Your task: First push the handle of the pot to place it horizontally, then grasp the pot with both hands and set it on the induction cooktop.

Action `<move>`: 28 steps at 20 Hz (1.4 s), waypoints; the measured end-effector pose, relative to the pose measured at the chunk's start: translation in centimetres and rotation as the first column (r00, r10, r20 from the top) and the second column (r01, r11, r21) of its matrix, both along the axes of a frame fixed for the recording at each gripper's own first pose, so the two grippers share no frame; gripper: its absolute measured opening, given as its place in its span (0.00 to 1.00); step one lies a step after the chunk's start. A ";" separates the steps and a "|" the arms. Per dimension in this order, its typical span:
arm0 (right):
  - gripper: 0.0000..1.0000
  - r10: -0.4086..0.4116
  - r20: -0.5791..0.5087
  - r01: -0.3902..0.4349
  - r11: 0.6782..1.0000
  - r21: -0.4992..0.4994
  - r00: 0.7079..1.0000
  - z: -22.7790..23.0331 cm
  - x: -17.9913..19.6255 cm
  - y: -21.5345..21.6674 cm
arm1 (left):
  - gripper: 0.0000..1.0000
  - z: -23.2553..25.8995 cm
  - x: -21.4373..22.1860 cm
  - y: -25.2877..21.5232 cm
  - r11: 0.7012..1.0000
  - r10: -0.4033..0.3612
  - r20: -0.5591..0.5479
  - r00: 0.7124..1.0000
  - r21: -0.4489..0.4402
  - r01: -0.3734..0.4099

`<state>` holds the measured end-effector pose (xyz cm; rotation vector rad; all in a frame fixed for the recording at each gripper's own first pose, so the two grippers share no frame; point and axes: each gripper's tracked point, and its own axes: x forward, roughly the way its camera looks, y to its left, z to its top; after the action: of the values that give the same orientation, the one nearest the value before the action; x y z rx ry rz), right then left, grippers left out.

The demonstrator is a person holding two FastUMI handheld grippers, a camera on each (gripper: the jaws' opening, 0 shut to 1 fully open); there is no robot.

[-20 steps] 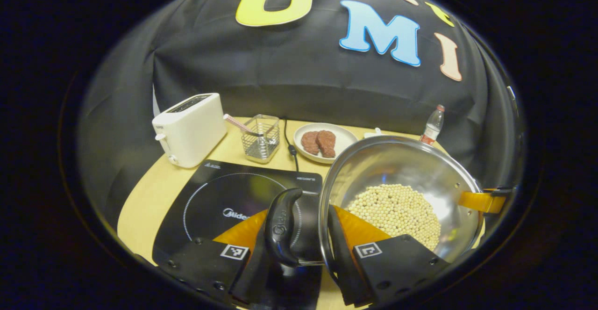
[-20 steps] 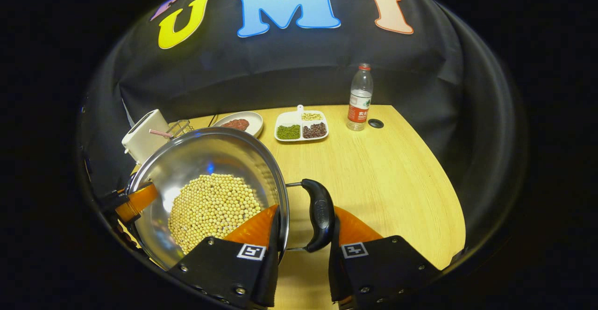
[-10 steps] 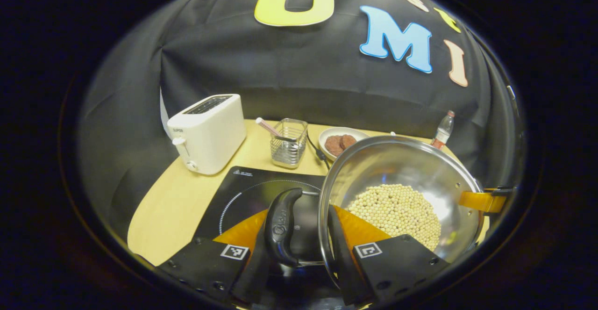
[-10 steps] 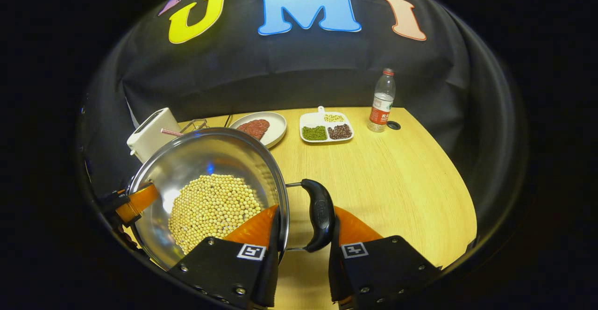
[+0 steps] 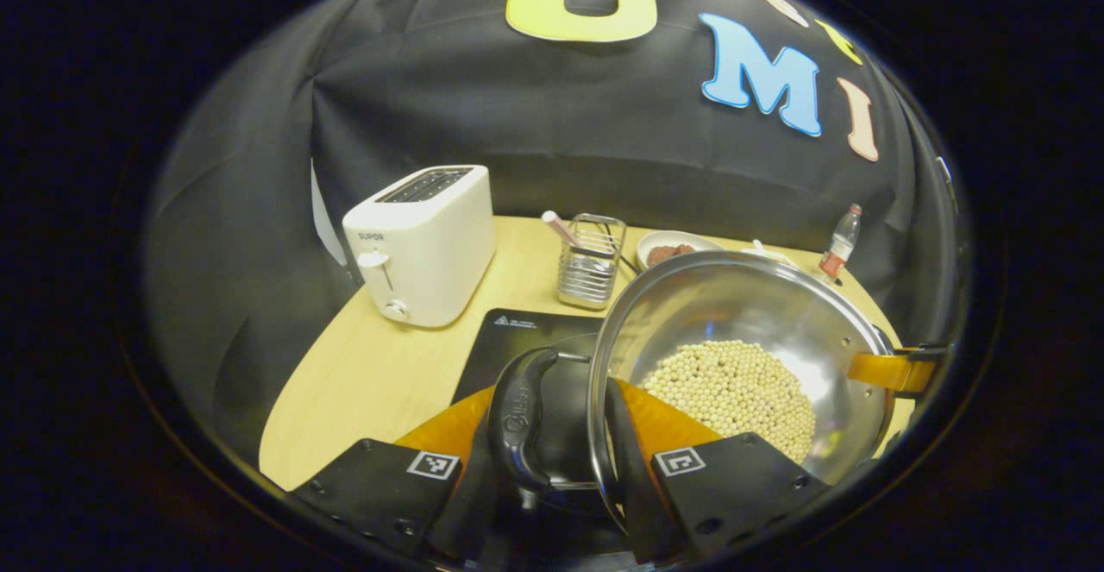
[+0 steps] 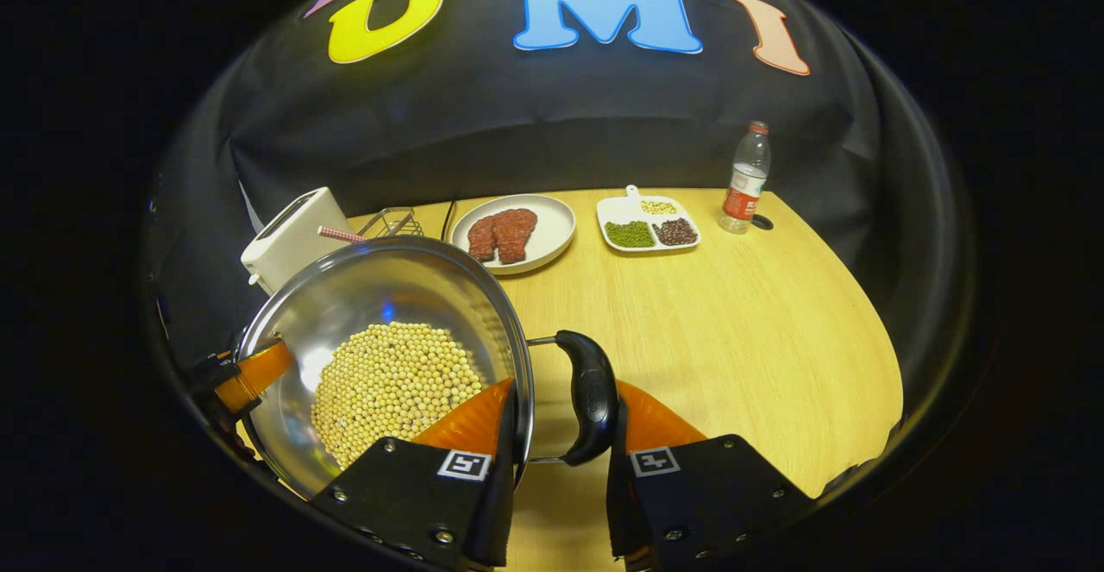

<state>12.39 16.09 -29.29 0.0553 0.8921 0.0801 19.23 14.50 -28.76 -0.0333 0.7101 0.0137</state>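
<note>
A steel pot (image 5: 742, 313) holding pale beans (image 5: 733, 391) hangs between both grippers, partly above the black induction cooktop (image 5: 517, 339). My left gripper (image 5: 556, 408) is shut across the pot's rim and its black side handle (image 5: 517, 417), one finger inside the pot and one outside the handle. In the right gripper view the pot (image 6: 388, 296) sits lower left. My right gripper (image 6: 561, 399) is shut the same way on the opposite handle (image 6: 591, 395). Each gripper also appears at the pot's far side: the right gripper (image 5: 893, 369) and the left gripper (image 6: 246, 374).
A white toaster (image 5: 423, 240) and a wire basket (image 5: 591, 266) stand behind the cooktop. On the wooden table (image 6: 733, 322) farther back are a plate of meat (image 6: 513, 231), a divided dish of beans (image 6: 649, 225) and a water bottle (image 6: 746, 179).
Both grippers have carried the pot leftward over the cooktop. The toaster and basket have come nearer in the left gripper view; more open table shows to the right in the right gripper view.
</note>
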 end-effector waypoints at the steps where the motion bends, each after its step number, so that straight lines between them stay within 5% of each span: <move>1: 0.44 0.001 -0.005 -0.001 1.000 0.002 1.000 -0.2 0.1 0.5 | 0.65 -0.2 0.1 0.7 1.000 0.002 -0.002 1.000 0.002 -0.002; 10: 0.44 0.011 -0.035 -0.011 1.000 0.001 0.999 -1.6 0.3 5.0 | 0.68 -2.0 0.9 5.9 1.000 0.009 -0.034 0.999 0.012 -0.009; 21: 0.44 0.006 -0.030 -0.007 1.000 -0.012 1.000 -2.0 0.5 6.6 | 0.65 -2.9 1.5 7.9 1.000 0.013 -0.036 0.999 -0.002 -0.013; 26: 0.40 0.007 -0.023 -0.007 1.000 -0.003 1.000 -2.1 0.6 6.7 | 0.72 -2.9 1.7 8.1 1.000 0.021 -0.032 0.999 0.009 -0.020; 28: 0.47 0.009 -0.022 -0.009 1.000 0.004 1.000 -2.2 0.7 6.7 | 0.73 -2.9 1.7 8.2 1.000 0.024 -0.024 0.999 0.014 -0.023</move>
<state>13.13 22.77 -31.46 0.0563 0.9143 0.0896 20.92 22.67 -31.61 -0.0283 0.7339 0.0416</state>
